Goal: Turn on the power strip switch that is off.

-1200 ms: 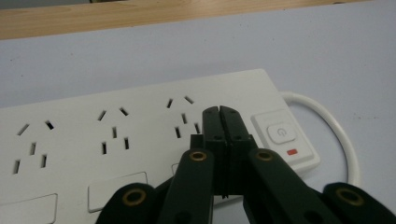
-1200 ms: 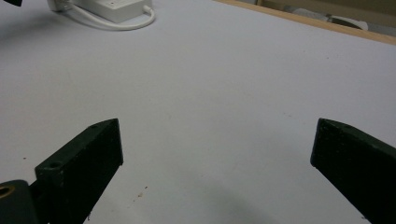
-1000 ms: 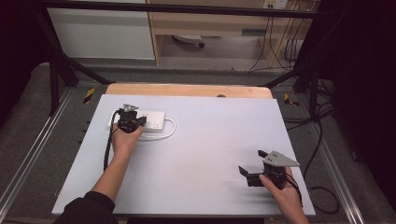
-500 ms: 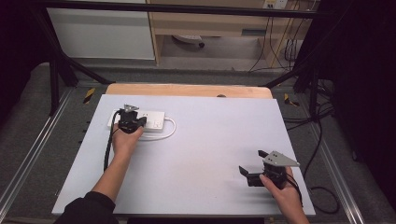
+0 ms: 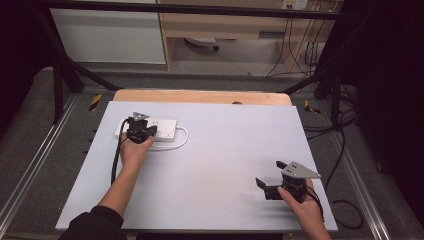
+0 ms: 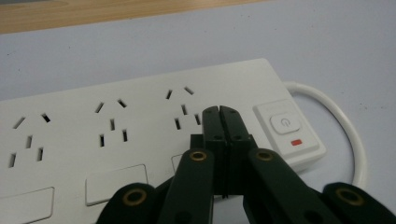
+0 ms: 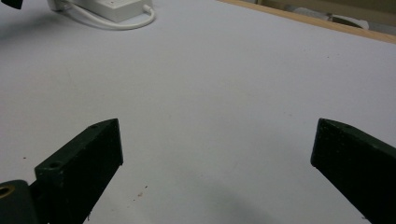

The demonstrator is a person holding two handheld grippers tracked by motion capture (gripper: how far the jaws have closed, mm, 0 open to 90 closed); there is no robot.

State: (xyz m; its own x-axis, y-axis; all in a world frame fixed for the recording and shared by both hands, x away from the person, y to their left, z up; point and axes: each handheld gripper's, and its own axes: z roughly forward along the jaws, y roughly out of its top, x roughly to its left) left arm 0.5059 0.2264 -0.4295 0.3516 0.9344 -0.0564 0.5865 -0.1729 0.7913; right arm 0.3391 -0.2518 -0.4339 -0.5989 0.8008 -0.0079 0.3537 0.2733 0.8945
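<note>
The left gripper [image 6: 219, 114], jaws pressed together and empty, hovers over a white plastic power strip [image 6: 140, 126] near the pale grey worktop's [image 5: 220, 160] far left corner, just beside its power-symbol button [image 6: 284, 122]. The right gripper [image 5: 272, 182], jaws spread wide and empty, sits near the front right corner.

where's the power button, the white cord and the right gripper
power button [image 6: 283, 122], left gripper view, on the switch face.
white cord [image 6: 343, 119], left gripper view, on its curved loop.
right gripper [image 5: 266, 187], high view, between its open fingers.

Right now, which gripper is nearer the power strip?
Left. The left gripper is over the power strip beside its switch; the right gripper sits far across the table, near the front right corner.
</note>
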